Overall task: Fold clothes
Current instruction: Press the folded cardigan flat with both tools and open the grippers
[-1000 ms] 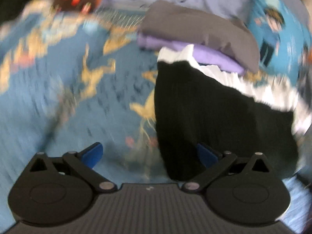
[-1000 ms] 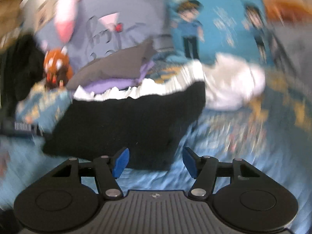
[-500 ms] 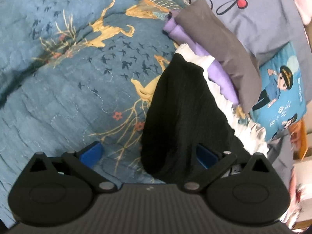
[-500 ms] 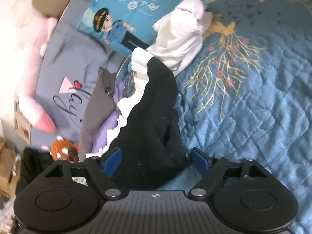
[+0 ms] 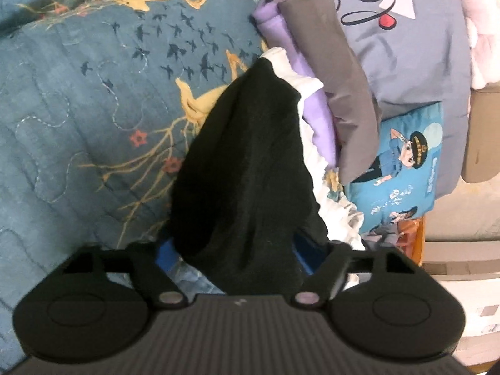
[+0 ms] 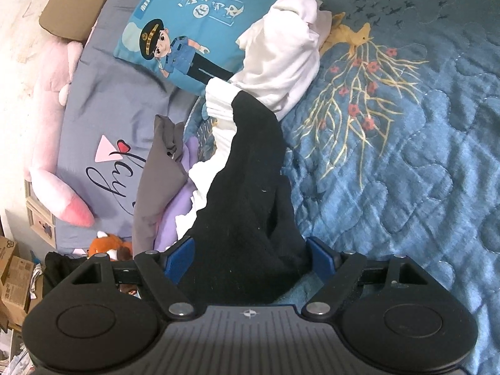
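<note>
A home bedroom, a blue quilted bedspread [image 6: 406, 156] with gold birds lying ahead of the claw, a cartoon pillow [image 6: 187, 31] and pink plush toy [image 6: 53, 143] sitting beyond, cardboard boxes [image 6: 15, 278] standing at far left.

the left gripper [image 5: 231, 250] has a matte black body with a ribbed grey plate at its near edge, two round black discs on either side, black link arms on silver pivot screws, and blue fingers [image 5: 164, 251]. the right gripper [image 6: 250, 254] is built the same, with a small cross mark on its ribbed plate and blue fingers [image 6: 322, 256].
</note>
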The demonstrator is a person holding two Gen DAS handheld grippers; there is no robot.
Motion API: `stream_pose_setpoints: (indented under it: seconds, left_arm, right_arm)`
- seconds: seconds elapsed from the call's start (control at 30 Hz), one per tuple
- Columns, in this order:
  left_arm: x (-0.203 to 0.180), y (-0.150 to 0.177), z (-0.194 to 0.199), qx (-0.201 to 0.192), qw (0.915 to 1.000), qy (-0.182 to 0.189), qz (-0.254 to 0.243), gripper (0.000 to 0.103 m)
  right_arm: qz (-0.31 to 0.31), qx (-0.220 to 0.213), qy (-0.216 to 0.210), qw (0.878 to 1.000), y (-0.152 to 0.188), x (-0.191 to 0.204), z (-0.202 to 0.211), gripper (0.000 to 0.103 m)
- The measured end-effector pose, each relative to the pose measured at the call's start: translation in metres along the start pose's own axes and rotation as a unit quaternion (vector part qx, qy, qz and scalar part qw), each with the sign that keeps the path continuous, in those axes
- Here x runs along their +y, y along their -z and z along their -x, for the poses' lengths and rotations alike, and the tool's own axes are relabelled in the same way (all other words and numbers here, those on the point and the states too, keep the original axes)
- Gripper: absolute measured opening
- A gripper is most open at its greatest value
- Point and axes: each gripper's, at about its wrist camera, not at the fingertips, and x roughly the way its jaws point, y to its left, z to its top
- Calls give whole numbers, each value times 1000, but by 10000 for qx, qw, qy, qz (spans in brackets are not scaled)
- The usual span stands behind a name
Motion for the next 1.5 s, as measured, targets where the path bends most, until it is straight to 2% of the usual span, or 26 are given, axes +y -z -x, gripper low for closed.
stream_pose_setpoints:
  seconds: [0.03, 0.07, 0.1, 0.13, 0.17, 0.2, 0.23, 0.37, 0.6, 0.77, 0.9, 1.03, 1.1, 1.2, 1.37, 1.5]
  left_arm:
    - [1, -1, -2, -21, 10000, 31, 49, 62]
    - [2, -2, -5, -43, 9999, 62, 98, 45]
    - [3, -3, -7, -64, 9998, 92, 147, 38]
    - [4, -2, -9, -81, 9998, 86, 167, 36]
    - [5, -2, -11, -97, 9998, 75, 184, 31]
    - [6, -1, -13, -113, 9997, 64, 200, 29]
    - [6, 0, -13, -167, 9997, 56, 165, 27]
    - [-2, 6, -4, -460, 9987, -57, -192, 23]
    - [-27, 24, 34, -682, 9919, -144, -1062, 23]
    - [-28, 57, 74, -485, 9882, -203, -1438, 23]
    - [-1, 91, 90, -167, 9845, -654, -1616, 23]
    - [40, 106, 79, 127, 9824, -1144, -1468, 23]
    - [46, 108, 76, 132, 9816, -1179, -1498, 23]
    - [34, 116, 77, 60, 9727, -1370, -1874, 23]
    - [14, 128, 78, -64, 9531, -1692, -2510, 23]
    - [15, 137, 75, -58, 9440, -1916, -2684, 23]
  right_arm:
    - [-2, -10, 8, 10000, 0, 0, -1, 78]
    - [-11, -21, 15, 10000, 0, 0, -1, 77]
    - [-25, -33, 22, 10000, -1, 0, -1, 72]
    - [-37, -35, 56, 10000, -1, -1, -2, 67]
    - [-46, -28, 111, 9999, -2, -3, -2, 50]
    - [-56, -22, 166, 9998, -2, -5, -3, 21]
    - [-65, -15, 221, 9997, -2, -6, -3, 15]
    - [49, -49, 283, 9996, 0, -5, 3, 15]
    - [860, -110, 163, 9961, 4, 31, 41, 14]
    - [1105, 93, 355, 9932, 13, 36, 77, 14]
    - [1317, 426, 832, 9869, 30, 18, 98, 14]
    - [1248, 732, 1242, 9817, 50, -13, 107, 14]
    - [1412, 710, 1311, 9787, 57, -17, 107, 14]
    - [1641, 648, 1345, 9751, 62, -14, 106, 14]
    - [1610, 625, 1355, 9756, 62, -14, 105, 15]
    - [1676, 620, 1387, 9741, 64, -15, 105, 15]
